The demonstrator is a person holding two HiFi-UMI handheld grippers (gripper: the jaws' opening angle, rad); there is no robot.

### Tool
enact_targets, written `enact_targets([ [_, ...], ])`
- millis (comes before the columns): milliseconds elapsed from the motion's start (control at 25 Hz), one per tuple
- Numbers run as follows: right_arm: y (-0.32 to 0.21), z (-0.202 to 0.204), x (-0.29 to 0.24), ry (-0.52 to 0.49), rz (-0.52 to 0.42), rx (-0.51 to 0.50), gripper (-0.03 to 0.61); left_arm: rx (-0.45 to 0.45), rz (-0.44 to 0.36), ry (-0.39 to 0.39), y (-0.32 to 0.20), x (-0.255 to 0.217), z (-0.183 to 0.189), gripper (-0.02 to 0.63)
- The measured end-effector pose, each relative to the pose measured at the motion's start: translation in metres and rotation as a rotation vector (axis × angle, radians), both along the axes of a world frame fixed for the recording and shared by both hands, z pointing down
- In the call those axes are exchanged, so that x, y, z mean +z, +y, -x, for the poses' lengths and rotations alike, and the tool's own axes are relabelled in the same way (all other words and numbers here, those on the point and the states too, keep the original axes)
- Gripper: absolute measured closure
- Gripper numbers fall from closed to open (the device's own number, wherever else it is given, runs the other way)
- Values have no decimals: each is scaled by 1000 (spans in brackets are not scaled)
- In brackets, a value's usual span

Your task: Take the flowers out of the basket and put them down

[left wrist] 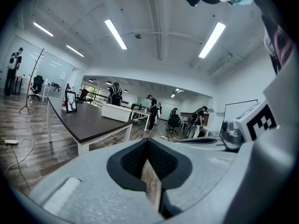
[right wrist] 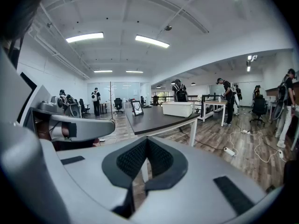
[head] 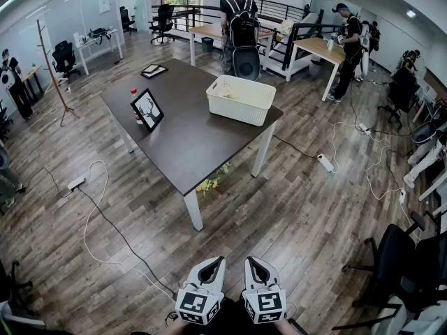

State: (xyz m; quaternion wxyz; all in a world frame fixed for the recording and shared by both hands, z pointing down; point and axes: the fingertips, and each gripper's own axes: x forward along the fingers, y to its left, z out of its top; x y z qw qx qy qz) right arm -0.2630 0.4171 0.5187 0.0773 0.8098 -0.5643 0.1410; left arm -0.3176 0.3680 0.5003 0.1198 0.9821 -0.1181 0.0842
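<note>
Here, a framed deer picture stands at the left of a dark table. Yellow flowers lie on the floor beneath its near end, and a white basket sits at its right corner. Well short of the table, the left gripper and right gripper hang side by side, both clenched on nothing.

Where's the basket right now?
Head view: basket sits on the dark table, at its far right corner, right of the picture frame.
</note>
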Motion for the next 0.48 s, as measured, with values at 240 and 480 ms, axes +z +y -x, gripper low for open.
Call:
enact_targets([
  [240, 0, 9, -1, -15, -10, 13, 574, 8, 8, 13, -2, -1, 5, 604],
  [480, -6, 2, 4, -45, -20, 18, 574, 18, -1, 4, -8, 1, -1, 604],
])
